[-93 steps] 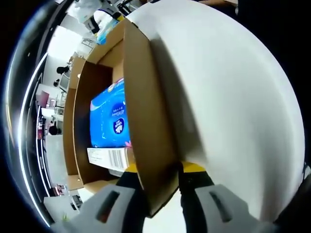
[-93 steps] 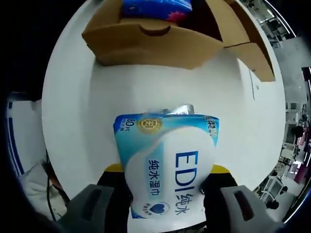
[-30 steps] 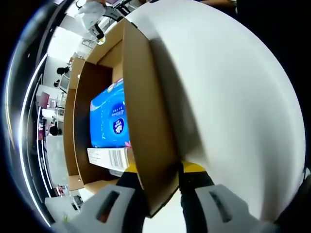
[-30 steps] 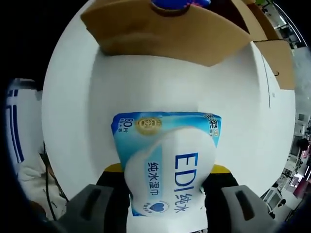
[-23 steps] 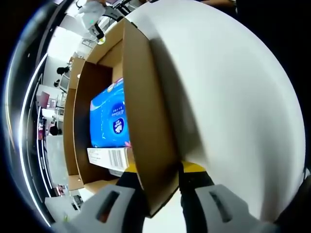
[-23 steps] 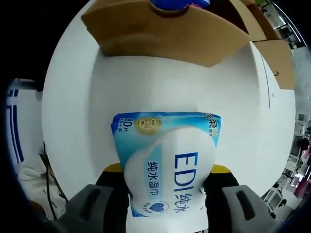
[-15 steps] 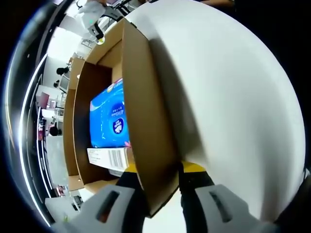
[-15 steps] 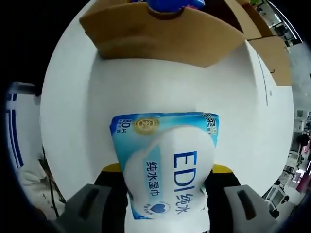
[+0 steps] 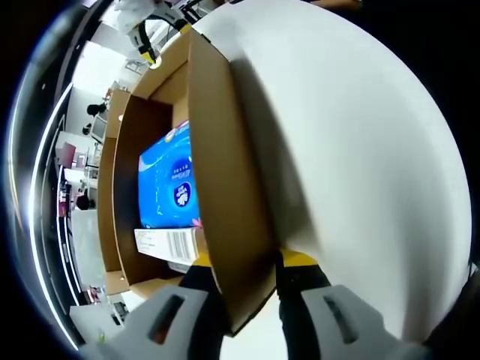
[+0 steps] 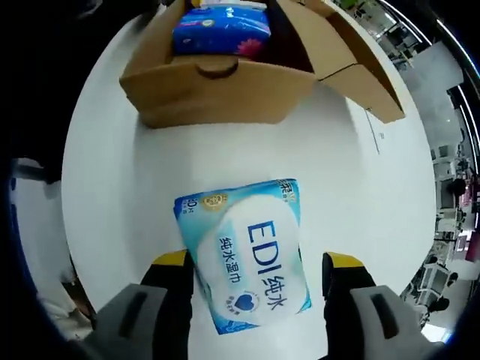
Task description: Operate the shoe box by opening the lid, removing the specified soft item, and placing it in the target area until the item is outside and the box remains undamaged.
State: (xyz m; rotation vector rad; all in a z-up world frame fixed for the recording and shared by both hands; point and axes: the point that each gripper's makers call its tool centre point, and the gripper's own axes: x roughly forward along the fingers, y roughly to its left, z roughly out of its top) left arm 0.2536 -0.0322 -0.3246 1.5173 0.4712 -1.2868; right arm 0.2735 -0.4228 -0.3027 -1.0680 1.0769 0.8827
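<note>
1. White worktop carries the open box; bare surface lies to its right.
2. Right tongs spread apart around the wipes pack lying outside the box.
3. Left tongs clamp the box wall.

There is 1 cardboard shoe box, open, on 1 white table. Soft packs number 2: 1 dark blue pack inside the box, and 1 light blue wet-wipe pack lying on the table outside it. The left gripper view shows 1 white barcode label inside the box.
</note>
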